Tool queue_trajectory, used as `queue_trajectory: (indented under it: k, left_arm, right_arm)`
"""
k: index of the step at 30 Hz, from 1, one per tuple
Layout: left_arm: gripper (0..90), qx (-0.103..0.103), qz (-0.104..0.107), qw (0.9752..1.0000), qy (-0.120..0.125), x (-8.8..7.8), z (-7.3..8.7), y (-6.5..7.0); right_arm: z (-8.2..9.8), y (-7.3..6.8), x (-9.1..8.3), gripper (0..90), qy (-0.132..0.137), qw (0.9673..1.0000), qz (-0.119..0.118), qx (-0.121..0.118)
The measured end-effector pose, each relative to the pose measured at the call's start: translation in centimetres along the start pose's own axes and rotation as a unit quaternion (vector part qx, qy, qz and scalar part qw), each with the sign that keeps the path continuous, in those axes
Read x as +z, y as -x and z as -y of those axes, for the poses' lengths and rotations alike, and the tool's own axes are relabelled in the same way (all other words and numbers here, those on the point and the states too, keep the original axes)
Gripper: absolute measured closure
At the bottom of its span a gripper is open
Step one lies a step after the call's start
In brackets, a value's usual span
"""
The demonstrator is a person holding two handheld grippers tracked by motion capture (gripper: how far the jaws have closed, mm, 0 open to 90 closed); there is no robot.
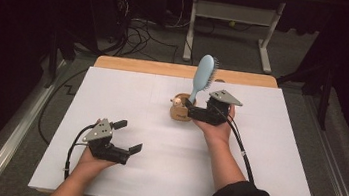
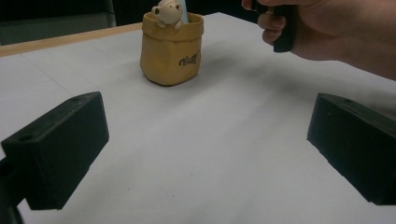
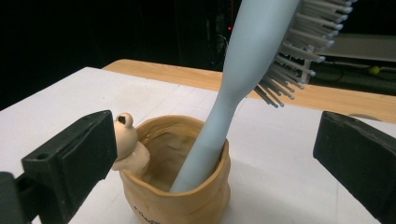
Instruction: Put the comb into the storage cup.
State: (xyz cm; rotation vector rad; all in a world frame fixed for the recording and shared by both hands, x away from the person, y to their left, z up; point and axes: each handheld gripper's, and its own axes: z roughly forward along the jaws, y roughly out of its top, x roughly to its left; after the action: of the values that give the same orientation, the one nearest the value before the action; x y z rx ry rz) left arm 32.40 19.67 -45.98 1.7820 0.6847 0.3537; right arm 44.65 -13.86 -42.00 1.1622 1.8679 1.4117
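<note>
My right gripper point(image 1: 192, 111) is sitting wide open w/ nothing gripped — blue hairbrush point(image 3: 243, 79) is leaning handle-down in the tan pot point(image 3: 187, 196) between its jaws. Left gripper point(image 1: 127, 136) is hovering over the white surface point(image 1: 153, 176), also open & empty.

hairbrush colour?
Pale blue hairbrush, with pale bristles; clearest in the right gripper view, handle down in the cup.

White sheet point(image 1: 126, 107) covers wooden table point(image 1: 146, 67); cables point(image 1: 142, 33) on floor behind.

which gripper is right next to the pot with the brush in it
The right gripper, jaws open beside the pot holding the hairbrush; the left gripper is well away.
</note>
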Motion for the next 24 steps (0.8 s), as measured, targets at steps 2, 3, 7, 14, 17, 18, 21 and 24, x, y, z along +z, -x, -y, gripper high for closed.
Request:
queue_trajectory:
  k: [2, 3, 7, 14, 17, 18, 21, 24]
  left_arm:
    - [0.0, 0.001, -0.001, 1.0, -0.002, 0.0, 0.0, 0.0]
    - [0.0, 0.0, -0.002, 1.0, -0.002, 0.0, 0.0, -0.1]
    - [0.0, -0.003, -0.004, 1.0, -0.008, 0.0, 0.0, -0.2]
    - [0.0, -0.007, -0.007, 0.9999, -0.012, 0.1, -0.2, -0.2]
    - [0.0, -0.006, -0.008, 0.9998, -0.015, 0.1, -0.2, -0.1]
    - [0.0, -0.007, -0.009, 0.9998, -0.017, 0.1, -0.2, -0.1]
    - [0.0, -0.006, -0.014, 0.9998, -0.014, 0.0, -0.2, -0.1]
    - [0.0, -0.006, -0.016, 0.9997, -0.014, -0.1, -0.2, -0.2]
  right_arm:
    - [0.1, 0.0, -0.4, 0.3, 0.001, 1.0, -0.002, -0.001]
    - [0.1, 0.0, -0.6, 0.2, 0.001, 1.0, -0.004, -0.003]
    - [0.5, -0.1, -1.7, 0.3, -0.003, 0.9999, -0.005, -0.011]
    - [1.5, 0.1, -4.1, 0.3, -0.004, 0.9996, -0.012, -0.026]
    - [2.1, 0.3, -4.9, 0.3, -0.01, 0.9993, -0.014, -0.034]
    - [2.4, 0.3, -5.1, 0.3, -0.011, 0.9992, -0.014, -0.036]
    - [3.2, 0.4, -5.9, 0.3, -0.013, 0.9988, -0.014, -0.046]
    - [4.0, 0.5, -6.7, 0.3, -0.016, 0.9984, -0.015, -0.053]
